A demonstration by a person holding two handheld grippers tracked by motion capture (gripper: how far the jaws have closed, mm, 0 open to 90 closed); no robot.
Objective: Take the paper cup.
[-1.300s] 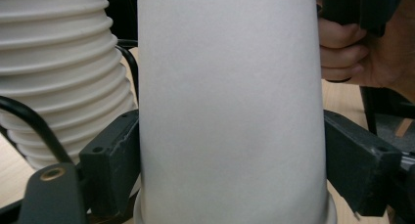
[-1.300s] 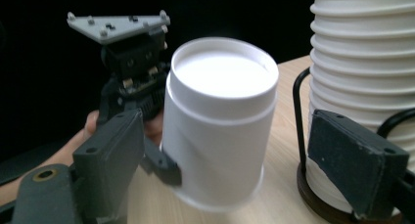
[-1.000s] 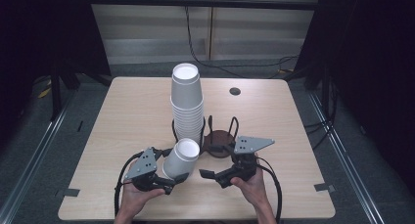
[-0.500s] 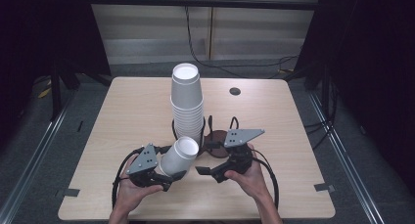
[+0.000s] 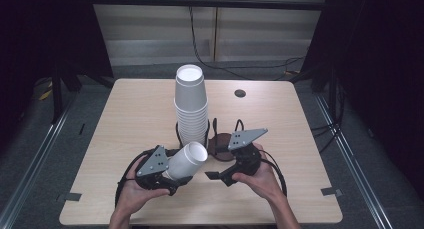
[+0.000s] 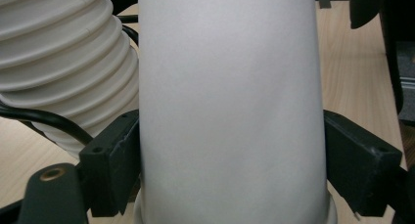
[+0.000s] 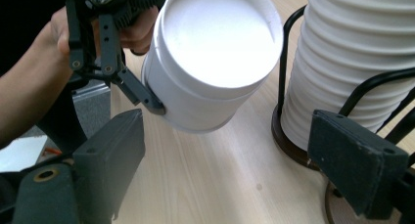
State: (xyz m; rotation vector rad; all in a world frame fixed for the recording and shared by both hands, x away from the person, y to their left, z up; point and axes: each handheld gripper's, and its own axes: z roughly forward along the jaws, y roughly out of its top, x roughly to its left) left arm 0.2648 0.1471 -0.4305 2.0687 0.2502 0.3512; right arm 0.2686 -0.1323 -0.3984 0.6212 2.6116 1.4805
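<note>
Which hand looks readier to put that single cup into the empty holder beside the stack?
Likely the left. The left gripper is already shut on the white cup, while the right gripper is open and holds nothing. The empty holder sits beside the cup stack, just beyond the cup.

A single white cup point(image 5: 186, 160) is gripped between the jaws of the left gripper point(image 5: 176, 175) and is tilted, its closed base turned up and toward the right gripper point(image 5: 216, 175). The right gripper is held just beside it, jaws parted and empty. A tall stack of white cups point(image 5: 191, 103) is seated in a black wire holder point(image 5: 210, 134) directly beyond both grippers. A small dark round disc point(image 5: 240, 93) is seen on the wooden table point(image 5: 125, 114), well beyond the right gripper.
</note>
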